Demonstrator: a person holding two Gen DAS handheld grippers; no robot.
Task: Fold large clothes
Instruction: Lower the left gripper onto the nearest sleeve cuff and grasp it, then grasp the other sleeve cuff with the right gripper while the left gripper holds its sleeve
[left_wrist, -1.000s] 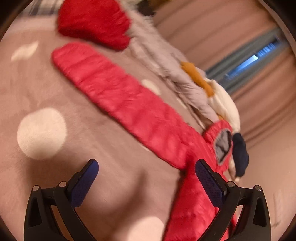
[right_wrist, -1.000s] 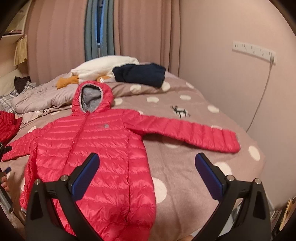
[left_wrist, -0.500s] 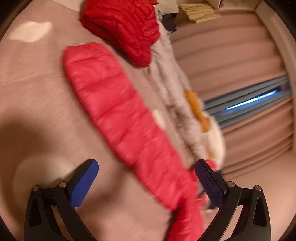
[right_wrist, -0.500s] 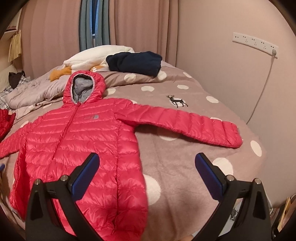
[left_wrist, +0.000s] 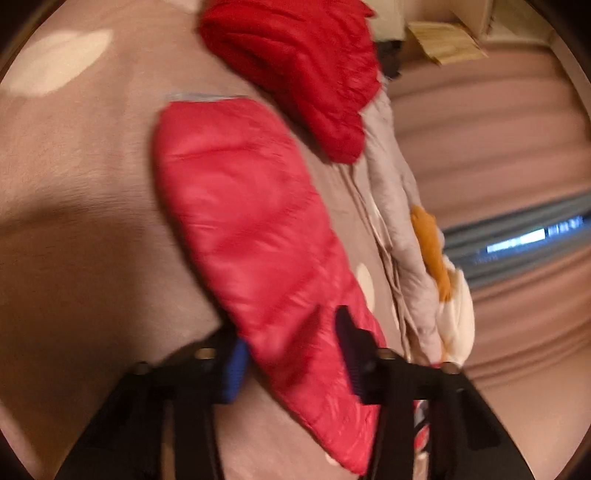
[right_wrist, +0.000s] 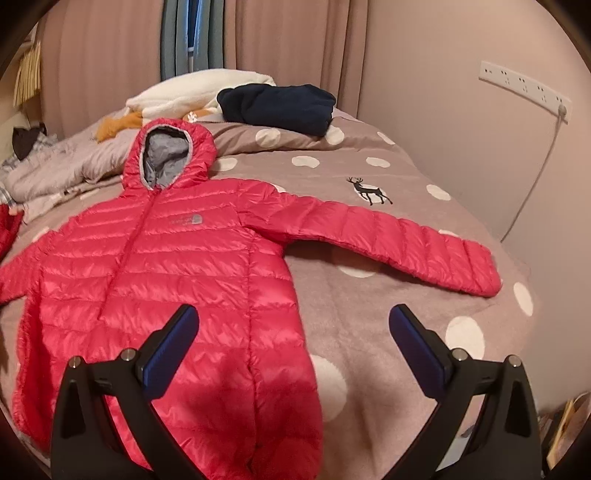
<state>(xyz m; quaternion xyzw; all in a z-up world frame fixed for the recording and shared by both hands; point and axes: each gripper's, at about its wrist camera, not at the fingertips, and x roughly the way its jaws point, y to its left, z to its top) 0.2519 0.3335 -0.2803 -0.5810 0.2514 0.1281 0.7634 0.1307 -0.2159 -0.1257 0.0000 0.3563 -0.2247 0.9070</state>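
A red hooded puffer jacket (right_wrist: 159, 273) lies front up and spread flat on the polka-dot bed cover (right_wrist: 388, 325), both sleeves stretched out. Its right-hand sleeve (right_wrist: 388, 240) reaches toward the wall. My right gripper (right_wrist: 291, 343) is open and empty, hovering above the jacket's lower right hem. In the blurred left wrist view, my left gripper (left_wrist: 291, 354) has its jaws narrowed around the other sleeve (left_wrist: 243, 221), which runs between the fingers; whether they pinch it I cannot tell.
A second red garment (left_wrist: 295, 66) lies bunched beyond the sleeve's cuff. A grey quilt (right_wrist: 55, 170), white pillow (right_wrist: 199, 88), orange item (right_wrist: 114, 125) and folded navy garment (right_wrist: 277, 105) sit at the bed's head. The wall (right_wrist: 480, 147) with a power strip and cable runs along the right.
My left gripper moved down onto the left sleeve and its jaws narrowed from wide open. My right gripper drifted slightly right and closer to the jacket, still open.
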